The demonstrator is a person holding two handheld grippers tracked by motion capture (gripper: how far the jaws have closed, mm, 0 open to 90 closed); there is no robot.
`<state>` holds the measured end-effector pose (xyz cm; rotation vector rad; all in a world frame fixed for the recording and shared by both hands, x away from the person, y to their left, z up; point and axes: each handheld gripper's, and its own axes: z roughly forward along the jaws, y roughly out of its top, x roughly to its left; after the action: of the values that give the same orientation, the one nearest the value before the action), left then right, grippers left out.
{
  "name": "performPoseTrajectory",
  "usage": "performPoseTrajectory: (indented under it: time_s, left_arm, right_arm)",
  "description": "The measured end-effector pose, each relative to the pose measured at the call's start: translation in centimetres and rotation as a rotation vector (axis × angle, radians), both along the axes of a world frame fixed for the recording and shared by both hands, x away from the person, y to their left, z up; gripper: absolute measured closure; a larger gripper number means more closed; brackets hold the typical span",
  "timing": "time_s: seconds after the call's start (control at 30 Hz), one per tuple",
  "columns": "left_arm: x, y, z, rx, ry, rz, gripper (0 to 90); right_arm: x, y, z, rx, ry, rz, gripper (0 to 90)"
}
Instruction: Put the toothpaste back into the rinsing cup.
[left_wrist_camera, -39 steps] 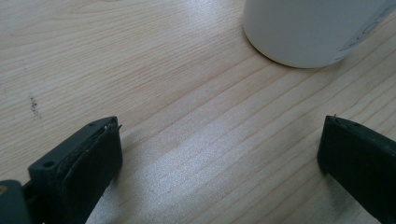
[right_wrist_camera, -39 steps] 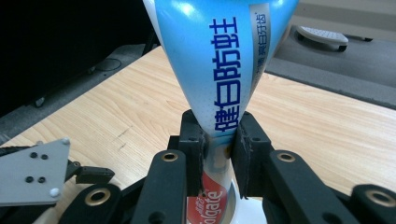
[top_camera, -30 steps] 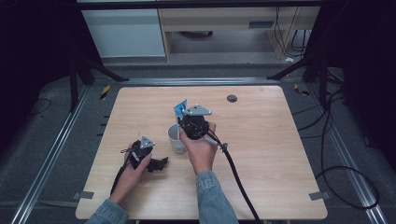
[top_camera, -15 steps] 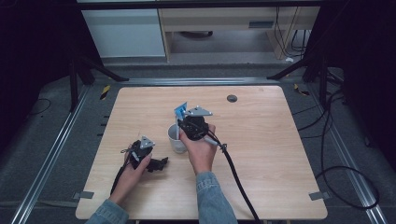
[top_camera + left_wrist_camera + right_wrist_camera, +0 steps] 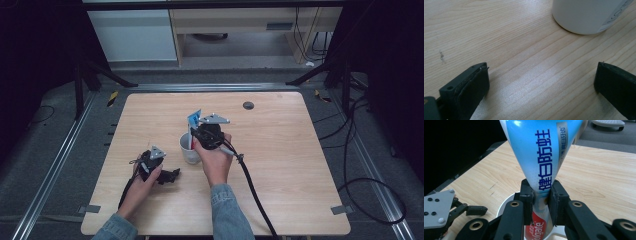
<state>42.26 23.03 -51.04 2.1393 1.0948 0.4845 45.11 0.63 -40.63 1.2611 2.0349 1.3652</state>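
Blue-and-white plastic, the flattened toothpaste tube [image 5: 541,162] is standing nearly upright, its wide crimped end fanning out at the top and its red lower part reaching down into the white round ceramic cup [image 5: 189,149] near the middle of the pale wooden table [image 5: 300,165]. The right gripper [image 5: 541,195] is clenching the tube across its narrowing middle, the two black jaws pressing on either side of the printed face, just above the cup's rim. Holding it that high is probably keeping the jaws clear of the cup wall while the capped end is going in first, so that the tube can lean inside the cup without tipping it. Whether the tube's bottom end is already touching the cup's floor cannot be told, since the cup's inside is hidden.

The left gripper [image 5: 159,170] is lying low on the table just beside the cup, on the person's left, with its jaws standing wide apart and nothing between them but bare wood. In the left gripper view the cup's white wall [image 5: 586,15] is sitting a little ahead of those jaws, not touching them. It seems to be waiting there, near enough to steady the cup should the tube drag it sideways.
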Motion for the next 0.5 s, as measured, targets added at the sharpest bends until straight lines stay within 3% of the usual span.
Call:
performPoseTrajectory:
  time_s: [0.5]
  left_arm:
    - [0.00, 0.00, 0.00, 0.000, 0.000, 0.000, 0.0]
  right_arm:
    - [0.27, -0.39, 0.09, 0.031, 0.031, 0.001, 73.0]
